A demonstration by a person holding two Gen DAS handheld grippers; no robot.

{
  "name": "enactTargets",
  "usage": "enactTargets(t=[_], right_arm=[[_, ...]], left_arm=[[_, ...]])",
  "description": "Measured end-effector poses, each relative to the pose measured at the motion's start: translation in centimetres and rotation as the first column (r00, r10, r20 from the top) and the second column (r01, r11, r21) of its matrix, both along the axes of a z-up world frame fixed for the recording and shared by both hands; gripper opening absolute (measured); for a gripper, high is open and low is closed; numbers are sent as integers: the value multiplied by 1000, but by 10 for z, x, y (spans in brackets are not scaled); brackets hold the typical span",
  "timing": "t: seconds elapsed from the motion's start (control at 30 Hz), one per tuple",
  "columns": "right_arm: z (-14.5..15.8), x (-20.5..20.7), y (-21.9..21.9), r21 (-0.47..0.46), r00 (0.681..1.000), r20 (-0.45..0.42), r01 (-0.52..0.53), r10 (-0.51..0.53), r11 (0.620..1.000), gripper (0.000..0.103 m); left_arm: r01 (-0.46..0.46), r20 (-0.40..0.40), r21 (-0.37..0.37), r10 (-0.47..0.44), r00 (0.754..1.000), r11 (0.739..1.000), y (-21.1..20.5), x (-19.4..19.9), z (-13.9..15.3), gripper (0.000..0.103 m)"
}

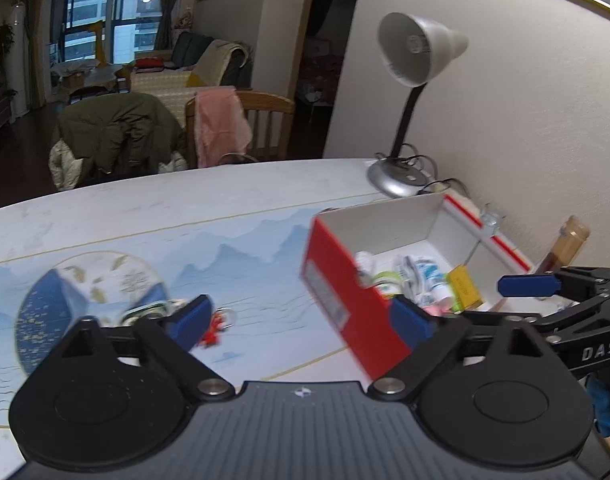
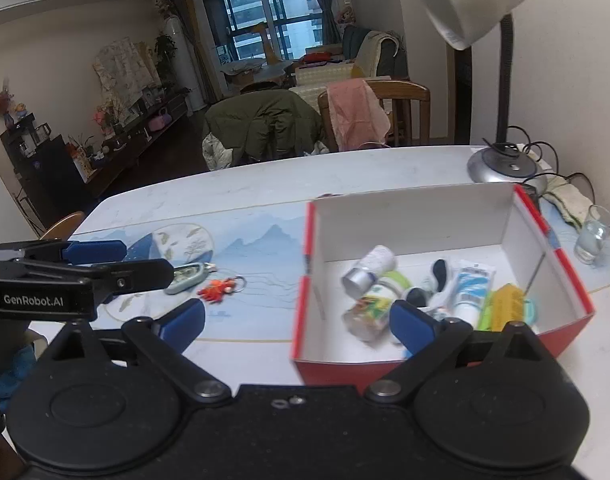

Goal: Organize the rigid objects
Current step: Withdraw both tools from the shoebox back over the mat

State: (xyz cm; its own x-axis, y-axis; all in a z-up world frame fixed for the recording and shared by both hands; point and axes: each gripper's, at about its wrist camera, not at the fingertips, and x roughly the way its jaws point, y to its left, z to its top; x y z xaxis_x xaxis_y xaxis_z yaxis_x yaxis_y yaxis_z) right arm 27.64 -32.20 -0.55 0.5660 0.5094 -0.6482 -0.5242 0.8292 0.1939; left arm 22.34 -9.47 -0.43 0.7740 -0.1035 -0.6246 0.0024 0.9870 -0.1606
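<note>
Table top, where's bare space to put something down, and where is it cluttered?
Free: the table strip between the red box and the far edge with the chairs, and the patch between the red keychain and the box's left wall. Crowded: inside the box, full of bottles and tubes, and the right corner with the lamp base, cables, cloth and glass.

Right gripper [image 2: 297,322] jaws wide, nothing between them. At two o'clock, a red box [image 2: 437,364] holds bottles and a tube [image 2: 471,290]. At ten o'clock, a keychain [image 2: 219,290] lies on the table [image 2: 265,184], the left gripper [image 2: 135,258] beside it.
</note>
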Motion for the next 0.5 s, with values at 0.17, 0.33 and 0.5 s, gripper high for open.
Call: enactTargets(t=[0.17,0.33,0.5], right_arm=[[-6,-7,32,-16,1000,-15,3,-3,1000,99],[-11,-11,66,-37,1000,-25,8,-9,999,99],[-20,-11,97,-55,999,-49,11,-14,998,99]], left_arm=[[-19,-10,21,19,1000,1000,36,-8,-10,103],[-28,25,15,27,999,999,71,-14,-22,103],[-43,23,23,43,999,999,103,-12,-35,103]])
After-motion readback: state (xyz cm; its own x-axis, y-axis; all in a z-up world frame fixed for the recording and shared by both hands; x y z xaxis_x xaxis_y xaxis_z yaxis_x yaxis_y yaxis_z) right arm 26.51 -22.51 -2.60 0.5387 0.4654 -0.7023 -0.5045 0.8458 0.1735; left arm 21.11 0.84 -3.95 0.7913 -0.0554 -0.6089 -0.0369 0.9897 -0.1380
